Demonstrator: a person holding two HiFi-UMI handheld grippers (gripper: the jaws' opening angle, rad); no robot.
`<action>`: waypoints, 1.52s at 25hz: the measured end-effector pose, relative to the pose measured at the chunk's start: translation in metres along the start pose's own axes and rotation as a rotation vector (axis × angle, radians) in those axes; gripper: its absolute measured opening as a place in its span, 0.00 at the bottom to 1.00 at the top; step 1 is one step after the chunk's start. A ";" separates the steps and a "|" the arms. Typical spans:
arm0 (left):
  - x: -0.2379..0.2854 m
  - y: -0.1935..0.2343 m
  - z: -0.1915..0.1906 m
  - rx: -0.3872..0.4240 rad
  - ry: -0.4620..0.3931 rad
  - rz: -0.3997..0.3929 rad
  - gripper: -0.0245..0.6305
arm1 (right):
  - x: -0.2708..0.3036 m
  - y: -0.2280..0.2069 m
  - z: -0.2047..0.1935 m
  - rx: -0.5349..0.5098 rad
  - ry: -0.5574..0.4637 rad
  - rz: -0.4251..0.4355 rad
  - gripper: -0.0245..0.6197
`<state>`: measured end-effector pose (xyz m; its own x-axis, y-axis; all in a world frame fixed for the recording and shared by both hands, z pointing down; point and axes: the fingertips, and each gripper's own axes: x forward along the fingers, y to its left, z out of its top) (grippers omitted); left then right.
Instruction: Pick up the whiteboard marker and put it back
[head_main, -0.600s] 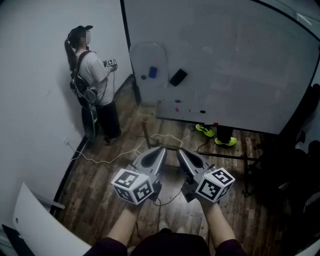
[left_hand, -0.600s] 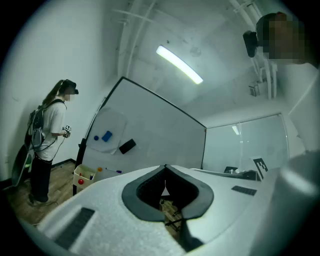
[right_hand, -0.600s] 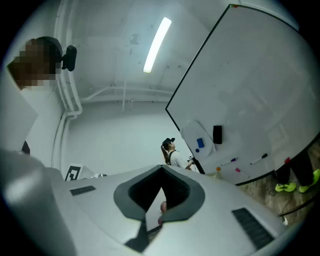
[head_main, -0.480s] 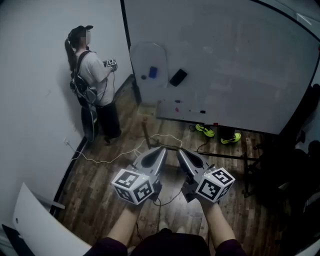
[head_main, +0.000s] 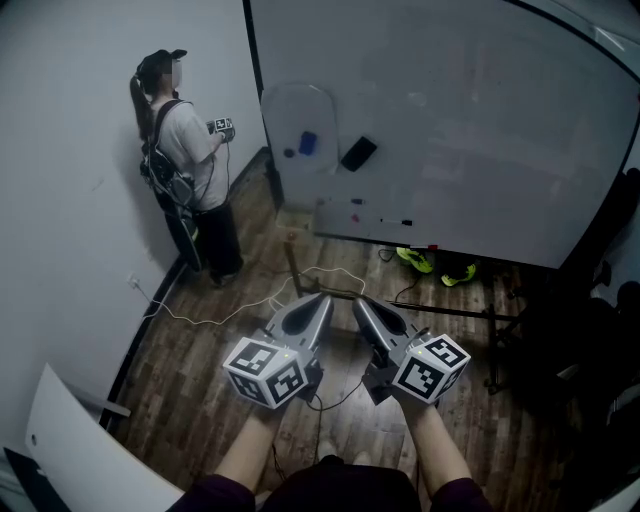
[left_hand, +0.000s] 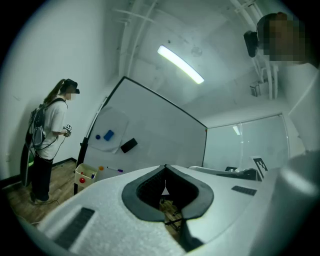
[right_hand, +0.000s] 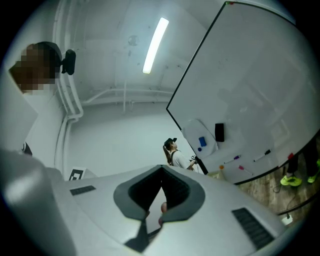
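Marker: the slim dark whiteboard marker lies flat on the narrow grey tray ledge at the foot of the big white whiteboard, well ahead of me across the floor. Nothing touches it. A purple-capped pen and a pinkish pen lie along the same ledge.
Why there: the ledge is its rack, so I judge the pick-up is not yet begun. I have to close in first.
Left tongs: left gripper is pressed together with nothing between the jaws, pointing level at the board.
Right tongs: right gripper is likewise closed tip to tip and empty, nose tipped slightly up.
Why held so: both ride side by side, just apart, low in front of me. I read this as a carry posture while I line up on the board.
On the board: a black rectangular eraser and a small blue block, the block on a pale translucent sheet, up and left of the marker.
Bystander: a person in a white shirt stands by the left wall, holding marker-cube devices.
Floor: dark wood plank floor, with a white cable looping between me and the board stand.
Change: against half a second back, the yellow-green shoes under the board's lower edge have shifted, and the dark legs above them no longer show. Someone is moving behind the board. My grippers and the marker sit where they were.
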<state>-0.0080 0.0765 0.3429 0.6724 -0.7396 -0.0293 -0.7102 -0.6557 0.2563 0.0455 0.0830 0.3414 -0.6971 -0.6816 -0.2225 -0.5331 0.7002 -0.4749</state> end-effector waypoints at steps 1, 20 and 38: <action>0.000 0.000 0.000 0.000 0.001 0.000 0.04 | 0.000 -0.001 -0.001 -0.002 0.000 0.001 0.04; -0.005 0.070 -0.007 -0.048 0.015 0.021 0.04 | 0.059 -0.021 -0.039 0.028 0.063 -0.035 0.04; 0.011 0.147 -0.008 -0.087 0.027 0.046 0.05 | 0.116 -0.052 -0.058 0.049 0.089 -0.070 0.04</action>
<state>-0.1039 -0.0267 0.3880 0.6453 -0.7639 0.0103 -0.7208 -0.6043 0.3395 -0.0358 -0.0205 0.3901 -0.6998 -0.7055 -0.1120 -0.5595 0.6389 -0.5279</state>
